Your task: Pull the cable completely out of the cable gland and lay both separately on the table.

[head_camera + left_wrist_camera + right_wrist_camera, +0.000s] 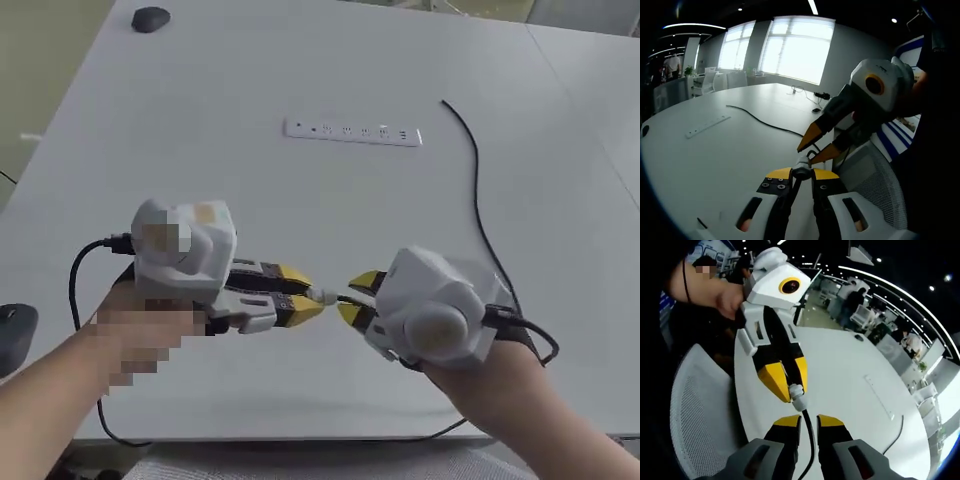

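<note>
Above the white counter (300, 200), my left gripper (308, 295) pinches the small white plastic cable gland (322, 296); right gripper (352, 297) jaws sit narrowly apart around the thin black cable (810, 440).

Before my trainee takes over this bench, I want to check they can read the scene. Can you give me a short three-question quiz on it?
1. True or false: the cable gland lies on the table.
2. Which of these lies on the table beyond the grippers? A) power strip B) kettle C) screwdriver
3. Fill in: the black cable runs between the jaws of the ___ gripper.

Key: 1 false, the left gripper holds it at its tips. 2 A. 3 right gripper.
</note>
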A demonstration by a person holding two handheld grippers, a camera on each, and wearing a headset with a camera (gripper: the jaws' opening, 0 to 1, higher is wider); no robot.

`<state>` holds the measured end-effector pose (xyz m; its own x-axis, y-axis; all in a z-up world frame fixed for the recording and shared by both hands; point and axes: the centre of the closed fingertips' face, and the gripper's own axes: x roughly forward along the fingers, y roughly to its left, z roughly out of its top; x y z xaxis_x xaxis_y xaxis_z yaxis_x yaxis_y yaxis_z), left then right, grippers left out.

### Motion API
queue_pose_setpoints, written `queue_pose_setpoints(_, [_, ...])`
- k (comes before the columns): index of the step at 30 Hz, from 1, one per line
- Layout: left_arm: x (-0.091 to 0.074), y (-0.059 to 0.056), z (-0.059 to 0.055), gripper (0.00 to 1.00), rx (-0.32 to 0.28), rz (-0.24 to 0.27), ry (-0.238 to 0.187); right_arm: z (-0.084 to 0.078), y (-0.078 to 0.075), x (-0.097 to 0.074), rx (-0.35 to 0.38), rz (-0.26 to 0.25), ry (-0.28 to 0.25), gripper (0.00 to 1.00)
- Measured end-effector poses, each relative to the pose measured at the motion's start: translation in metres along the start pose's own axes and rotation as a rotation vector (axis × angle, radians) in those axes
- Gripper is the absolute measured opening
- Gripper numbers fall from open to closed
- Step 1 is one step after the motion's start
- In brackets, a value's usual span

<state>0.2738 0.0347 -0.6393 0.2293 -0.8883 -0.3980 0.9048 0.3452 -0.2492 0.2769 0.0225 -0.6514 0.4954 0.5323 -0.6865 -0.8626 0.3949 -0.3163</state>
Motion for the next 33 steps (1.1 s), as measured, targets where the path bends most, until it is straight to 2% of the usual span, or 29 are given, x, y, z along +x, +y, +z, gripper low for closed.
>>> queue_pose_setpoints(2, [0.0006, -0.0002, -0.0004, 0.15, 0.005, 0.0, 0.003, 0.0001, -0.001, -0.0002, -0.013, -0.005, 0.001, 0.05])
queue_pose_setpoints(8, [0.0012, -0.0003, 0.0005, 0.15, 0.003, -0.002, -0.001, 0.0009, -0.0026, 0.0003, -0.038, -0.011, -0.003, 0.05])
queue_pose_setpoints(19, [0.0023, -0.0024, -0.0008, 0.15, 0.005, -0.004, 0.006, -0.0009, 0.0027, 0.0013, -0.097, 0.004, -0.002, 0.01])
queue_pose_setpoints(28, [0.0033, -0.0029, 0.0008, 0.15, 0.007, -0.006, -0.001, -0.002, -0.0005, 0.001, -0.054, -0.003, -0.021, 0.0])
queue_pose_setpoints(33, [0.0039, -0.0026, 0.0013, 0.15, 0.011, -0.006, -0.001, -0.0036, -0.0032, 0.0019, 0.002, -0.01, -0.029, 0.0])
